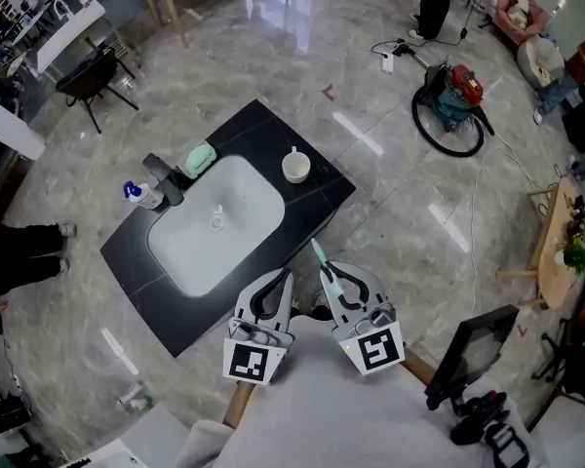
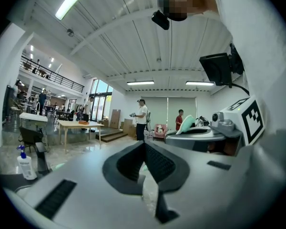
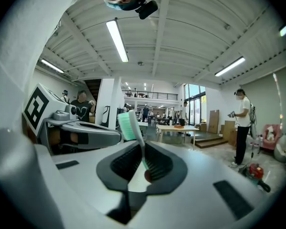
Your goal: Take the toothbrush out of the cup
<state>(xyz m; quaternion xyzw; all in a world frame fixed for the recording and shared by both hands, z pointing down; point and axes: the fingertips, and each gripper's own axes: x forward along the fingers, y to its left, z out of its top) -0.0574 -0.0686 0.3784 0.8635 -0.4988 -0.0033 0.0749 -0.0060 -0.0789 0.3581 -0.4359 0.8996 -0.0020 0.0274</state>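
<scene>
The right tongs (image 3: 144, 159) gripped the toothbrush (image 3: 130, 124). The left tongs (image 2: 144, 149) beside them were closed and empty, the cup (image 1: 295, 167) well ahead

Toothbrush (image 3: 129, 124): the lower handle was hidden between the pads of the right gripper (image 3: 142, 151); only the green bristle head was seen clear of them.
Cup (image 1: 295, 167): the inside was too small in the head view to be made out.
Bottle (image 2: 23, 162): the print on it was too small to be read.
Person at the left edge (image 1: 19, 252): cut off by the frame; only dark trousers and a shoe were recorded.
Person at the top edge (image 1: 437, 3): cut off above the legs.
Wooden table (image 1: 556, 252): cut by the right edge; the things on it were too small to be named.
</scene>
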